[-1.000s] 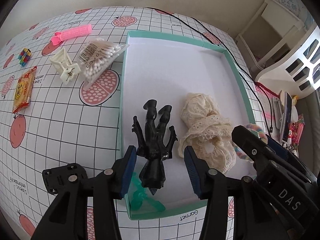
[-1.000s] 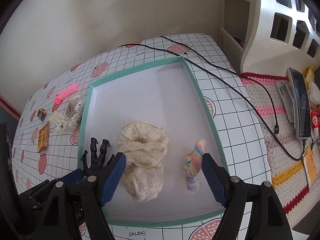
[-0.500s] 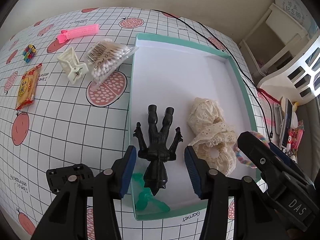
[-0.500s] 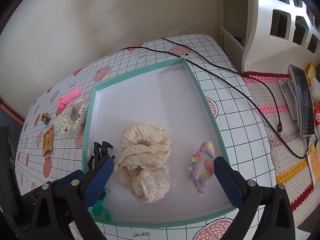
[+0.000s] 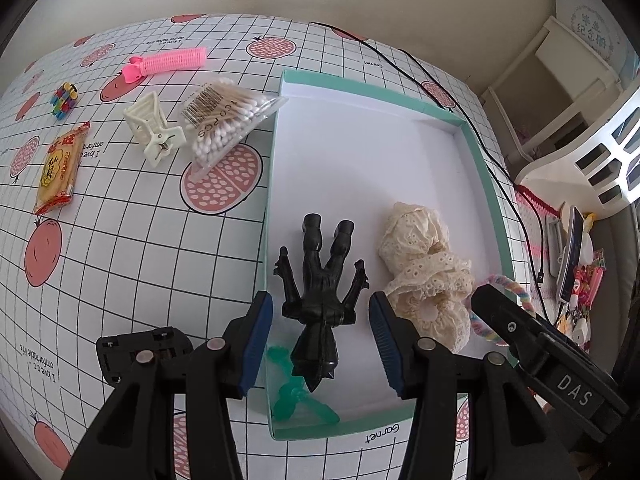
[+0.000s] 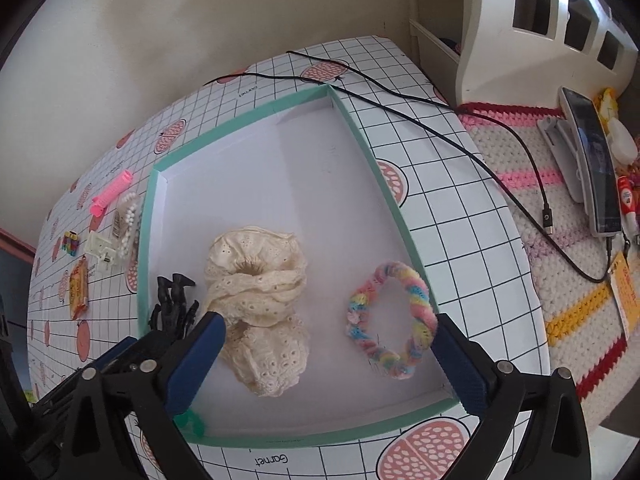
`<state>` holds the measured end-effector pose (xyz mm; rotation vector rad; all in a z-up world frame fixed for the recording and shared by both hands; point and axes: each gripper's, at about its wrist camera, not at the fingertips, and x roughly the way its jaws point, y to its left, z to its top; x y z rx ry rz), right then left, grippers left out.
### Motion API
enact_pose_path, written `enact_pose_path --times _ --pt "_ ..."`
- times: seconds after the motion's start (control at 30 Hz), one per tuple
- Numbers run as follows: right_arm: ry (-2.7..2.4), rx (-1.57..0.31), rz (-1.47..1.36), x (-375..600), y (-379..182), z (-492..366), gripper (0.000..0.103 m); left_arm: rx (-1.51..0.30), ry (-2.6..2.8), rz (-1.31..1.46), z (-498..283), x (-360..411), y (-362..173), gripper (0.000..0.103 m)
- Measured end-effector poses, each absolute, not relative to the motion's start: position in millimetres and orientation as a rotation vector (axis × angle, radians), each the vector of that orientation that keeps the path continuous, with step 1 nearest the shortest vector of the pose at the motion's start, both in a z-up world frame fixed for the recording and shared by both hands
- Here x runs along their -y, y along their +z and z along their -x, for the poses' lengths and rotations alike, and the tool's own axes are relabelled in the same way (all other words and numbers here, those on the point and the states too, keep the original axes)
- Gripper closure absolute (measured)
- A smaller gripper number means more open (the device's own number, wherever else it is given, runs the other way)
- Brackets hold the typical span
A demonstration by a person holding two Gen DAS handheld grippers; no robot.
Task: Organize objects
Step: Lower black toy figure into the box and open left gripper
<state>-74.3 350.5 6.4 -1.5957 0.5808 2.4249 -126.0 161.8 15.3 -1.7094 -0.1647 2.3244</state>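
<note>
On the counter (image 5: 132,248), the teal tray (image 5: 486,168) holds the cream scrunchie (image 6: 256,292), rainbow hair tie (image 6: 394,318) and black figure (image 5: 320,292). Both left gripper (image 5: 320,334) and right gripper (image 6: 328,358) hover with jaws released, empty; descending carelessly could snag the lace or knock the figure.

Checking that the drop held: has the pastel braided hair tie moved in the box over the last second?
Yes. The pastel hair tie, earlier upright between the open right gripper's fingers, now lies flat near the box's right wall.

Home bedroom corner: fruit-print tablecloth (image 5: 120,264), crocheted mat (image 6: 560,216), white shelf unit (image 6: 520,32).
</note>
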Motion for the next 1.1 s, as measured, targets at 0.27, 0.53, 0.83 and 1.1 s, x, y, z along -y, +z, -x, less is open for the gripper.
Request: enact_pose_path --times 0.27,0.53,0.83,1.1 --pt "2.447 -0.566 1.562 -348.9 19.7 72.0 0.0 0.197 2.355 1.675 126.8 -151.5 26.0 0.051" --pt "2.488 -0.47 1.486 -338.7 42.4 69.2 0.0 0.222 2.396 1.632 127.5 -138.5 39.5 0.046" --pt "2.522 -0.427 1.468 -321.2 50.8 73.7 0.0 0.239 2.439 1.627 130.3 -122.5 44.2 0.041" --pt "2.552 -0.407 1.502 -297.8 47.1 83.0 0.0 0.269 2.556 1.63 136.3 -91.2 44.3 0.018"
